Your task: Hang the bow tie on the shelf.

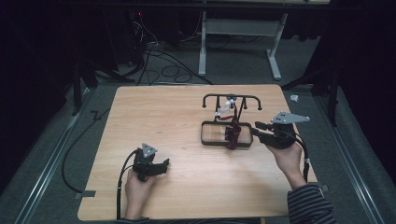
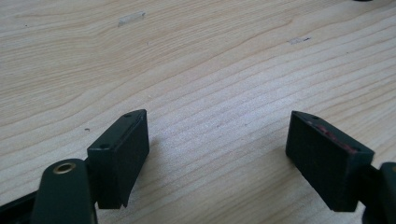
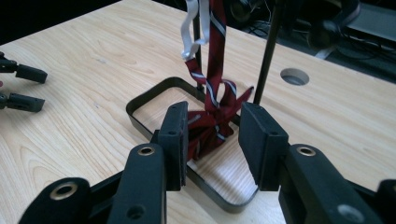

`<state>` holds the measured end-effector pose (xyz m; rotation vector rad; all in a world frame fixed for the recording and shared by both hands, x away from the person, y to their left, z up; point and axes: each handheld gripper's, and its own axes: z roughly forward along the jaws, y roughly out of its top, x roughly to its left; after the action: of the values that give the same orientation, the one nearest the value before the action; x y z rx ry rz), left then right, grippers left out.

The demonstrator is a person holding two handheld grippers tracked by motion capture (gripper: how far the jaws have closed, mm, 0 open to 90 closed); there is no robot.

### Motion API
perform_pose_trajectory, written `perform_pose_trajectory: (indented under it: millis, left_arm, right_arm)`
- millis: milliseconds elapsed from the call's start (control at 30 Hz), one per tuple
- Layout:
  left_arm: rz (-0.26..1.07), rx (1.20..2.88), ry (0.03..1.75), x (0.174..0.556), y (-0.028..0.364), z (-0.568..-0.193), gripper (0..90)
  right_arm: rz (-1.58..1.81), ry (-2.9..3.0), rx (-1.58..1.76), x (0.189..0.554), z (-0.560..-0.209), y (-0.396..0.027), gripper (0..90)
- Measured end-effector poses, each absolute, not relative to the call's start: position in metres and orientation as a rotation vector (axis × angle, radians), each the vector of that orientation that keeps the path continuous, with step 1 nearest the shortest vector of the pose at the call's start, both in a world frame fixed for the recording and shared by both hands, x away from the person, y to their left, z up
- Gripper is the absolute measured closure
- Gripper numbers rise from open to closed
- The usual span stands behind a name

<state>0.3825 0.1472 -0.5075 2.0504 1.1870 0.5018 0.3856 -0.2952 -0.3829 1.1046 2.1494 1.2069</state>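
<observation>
On the pale wooden table [image 1: 187, 186] my two black two-jaw grippers sit well apart from each other. My left gripper [image 2: 217, 154] rests low at the near left side of the board, held in my left hand [image 1: 136, 187], and its jaws stand wide apart with nothing but bare wood grain between them. My right gripper [image 3: 212, 140] is over at the right side, held in my right hand [image 1: 288, 158] (the striped sleeve [image 1: 309, 205] is mine), and its jaws point toward the black metal stand with a rectangular base frame [image 3: 154, 93] and a rail on top. From that rail [image 1: 232, 97] hangs a dark red necktie with white and navy stripes [image 3: 215, 56], and its lower end bunches in a loose heap inside the base frame [image 1: 205, 135], spilling over the frame's near edge in the high view. A white strip of cloth or tape [image 3: 189, 32] dangles beside the tie from the same rail. My right jaws are parted, one on either side of the bunched tie end; whether a pad touches the cloth I cannot tell. In the right gripper view, my left gripper's jaw tips [image 3: 21, 86] show at the far left edge.
</observation>
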Motion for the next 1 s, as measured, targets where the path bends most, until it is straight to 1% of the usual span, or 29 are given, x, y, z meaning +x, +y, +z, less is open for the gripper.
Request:
perform_pose_trajectory:
  millis: [400, 1000]
  left_arm:
    - [0.502, 2.051, 1.187, 0.383, 0.147, -0.507, 21.8]
    - [0.502, 2.051, 1.187, 0.383, 0.147, -0.507, 21.8]
  right_arm:
    - [1.206, 2.130, 1.193, 0.378, -0.405, -0.312, 63.8]
    - [1.208, 2.119, 1.266, 0.370, -0.425, -0.325, 63.2]
